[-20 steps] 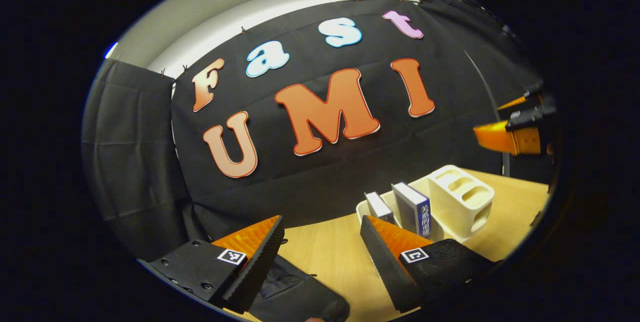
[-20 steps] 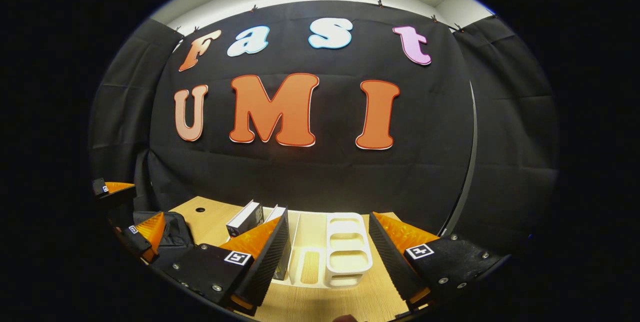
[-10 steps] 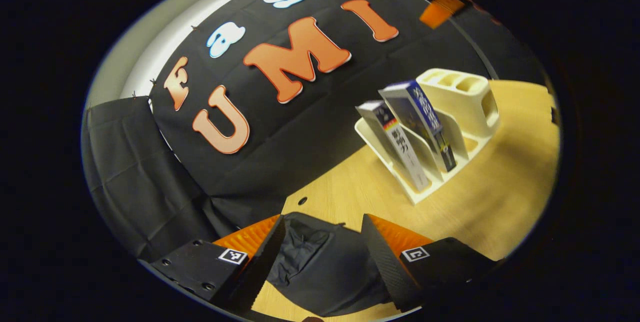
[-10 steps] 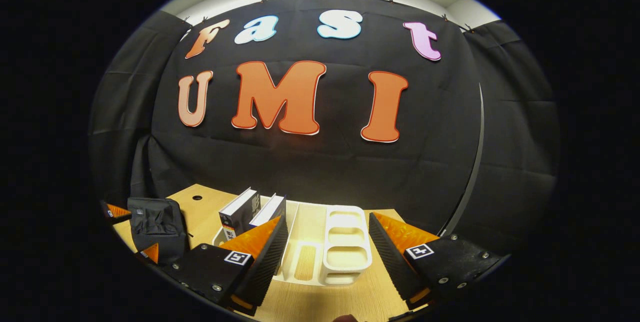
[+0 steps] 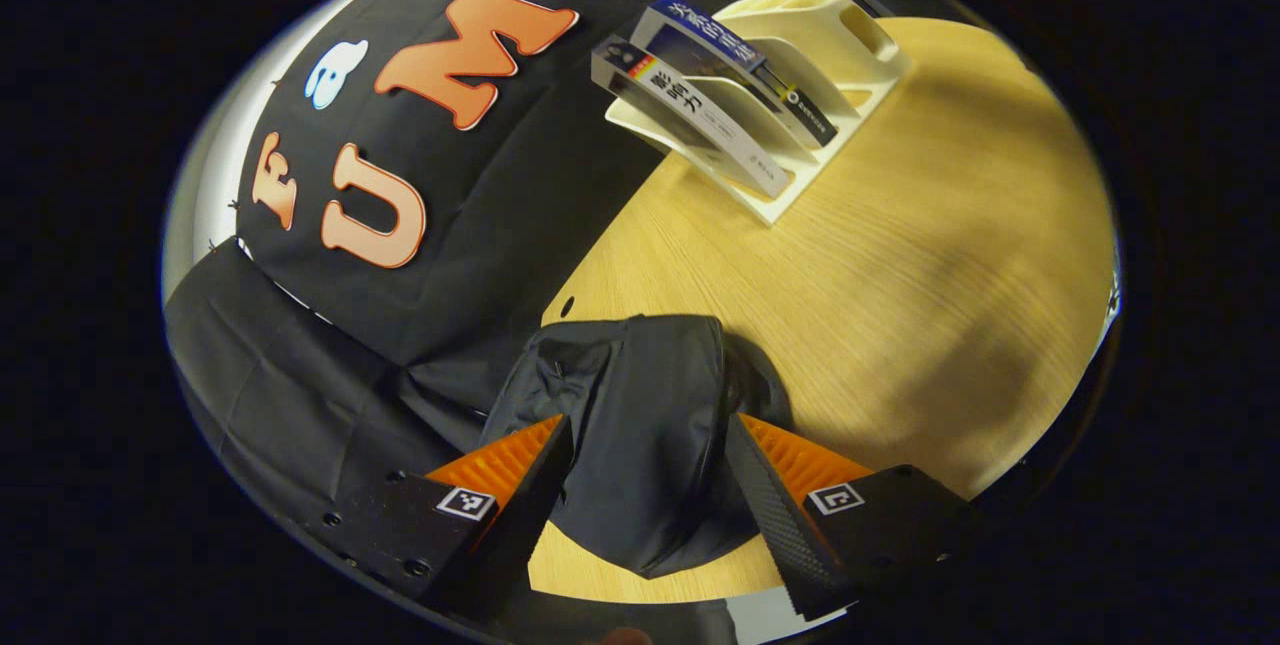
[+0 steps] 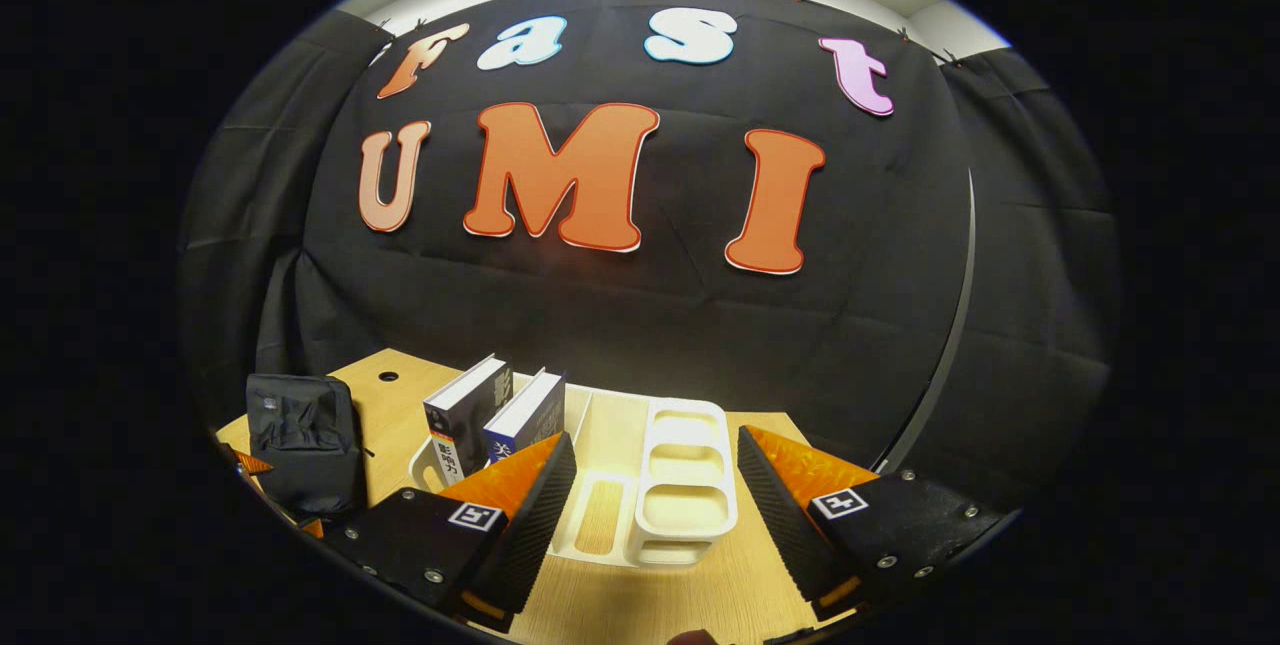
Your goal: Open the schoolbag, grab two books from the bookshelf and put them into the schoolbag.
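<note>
On the near left part of the wooden table (image 5: 900,255) lies the black schoolbag (image 5: 640,425), still zipped as far as can be judged, and the left gripper (image 5: 648,485) hangs just above it with its fingers spread wide, one on each side of the bag's body. Opening the bag is the step in hand, so the fingers should come down on the zipper pull or a fold of cloth beside it rather than on the bulk of the bag, which is soft and would only bunch up. Far across the table the white bookshelf (image 6: 660,485) holds two books (image 6: 490,415) leaning in its left slots. Above the shelf waits the right gripper (image 6: 655,500), fingers also apart and holding nothing.
</note>
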`<state>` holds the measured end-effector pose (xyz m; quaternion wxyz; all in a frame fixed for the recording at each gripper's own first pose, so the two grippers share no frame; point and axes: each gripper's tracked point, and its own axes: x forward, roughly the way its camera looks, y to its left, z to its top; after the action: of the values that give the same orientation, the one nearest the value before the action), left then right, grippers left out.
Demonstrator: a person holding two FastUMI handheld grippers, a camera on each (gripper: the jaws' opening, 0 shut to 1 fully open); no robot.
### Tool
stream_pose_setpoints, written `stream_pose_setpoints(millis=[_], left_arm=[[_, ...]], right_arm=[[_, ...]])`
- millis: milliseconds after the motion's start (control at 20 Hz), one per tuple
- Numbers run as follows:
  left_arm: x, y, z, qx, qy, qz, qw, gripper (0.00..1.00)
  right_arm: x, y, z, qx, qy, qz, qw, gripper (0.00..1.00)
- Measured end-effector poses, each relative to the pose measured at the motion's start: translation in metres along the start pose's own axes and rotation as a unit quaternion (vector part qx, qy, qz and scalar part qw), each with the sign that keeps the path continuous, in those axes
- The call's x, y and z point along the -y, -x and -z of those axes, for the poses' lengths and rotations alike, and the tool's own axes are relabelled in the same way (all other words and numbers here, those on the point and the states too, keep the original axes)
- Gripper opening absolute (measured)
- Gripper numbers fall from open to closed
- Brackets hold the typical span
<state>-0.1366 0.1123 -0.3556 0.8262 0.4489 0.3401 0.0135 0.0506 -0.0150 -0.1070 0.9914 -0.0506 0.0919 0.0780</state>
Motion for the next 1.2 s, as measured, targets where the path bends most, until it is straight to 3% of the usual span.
stream_pose_setpoints(millis=[250,450,550,650,700,750,850,900,950,1050,1200], left_arm=[[-0.009,-0.008,0.015,-0.025,-0.04,-0.033,0.998,0.95],[-0.029,-0.028,0.02,-0.051,-0.02,-0.055,0.997,0.94],[-0.038,-0.042,0.019,-0.065,-0.007,-0.048,0.997,0.96],[-0.038,-0.048,0.016,-0.075,0.006,-0.021,0.997,0.72],[-0.039,-0.049,0.014,-0.079,0.008,-0.009,0.997,0.73],[-0.044,-0.048,0.009,-0.078,0.002,-0.004,0.997,0.46],[-0.056,-0.044,0.002,-0.079,-0.018,0.011,0.997,0.46],[-0.061,-0.042,0.0,-0.078,-0.024,0.019,0.996,0.25],[-0.066,-0.041,-0.003,-0.081,-0.023,0.03,0.996,0.13],[-0.072,-0.041,-0.005,-0.093,-0.012,0.063,0.994,0.07],[-0.09,-0.036,-0.013,-0.097,0.013,0.101,0.99,0.06]], right_arm=[[0.007,-0.002,0.0,0.0,-0.006,0.005,1.0,0.96],[0.016,-0.001,-0.001,0.003,-0.006,0.011,1.0,0.97],[0.023,-0.001,0.001,0.002,-0.007,0.014,1.0,0.97],[0.027,-0.001,0.002,-0.002,-0.01,0.01,1.0,0.96],[0.029,0.0,0.003,-0.004,-0.012,0.007,1.0,0.96],[0.03,0.0,0.004,-0.008,-0.013,0.003,1.0,0.96],[0.028,0.002,0.008,-0.021,-0.019,-0.013,1.0,0.96],[0.026,0.003,0.01,-0.026,-0.022,-0.022,0.999,0.96],[0.024,0.004,0.01,-0.029,-0.023,-0.031,0.999,0.96],[0.017,0.005,0.01,-0.033,-0.012,-0.049,0.998,0.96],[0.011,0.008,0.014,-0.044,0.001,-0.06,0.997,0.96]])
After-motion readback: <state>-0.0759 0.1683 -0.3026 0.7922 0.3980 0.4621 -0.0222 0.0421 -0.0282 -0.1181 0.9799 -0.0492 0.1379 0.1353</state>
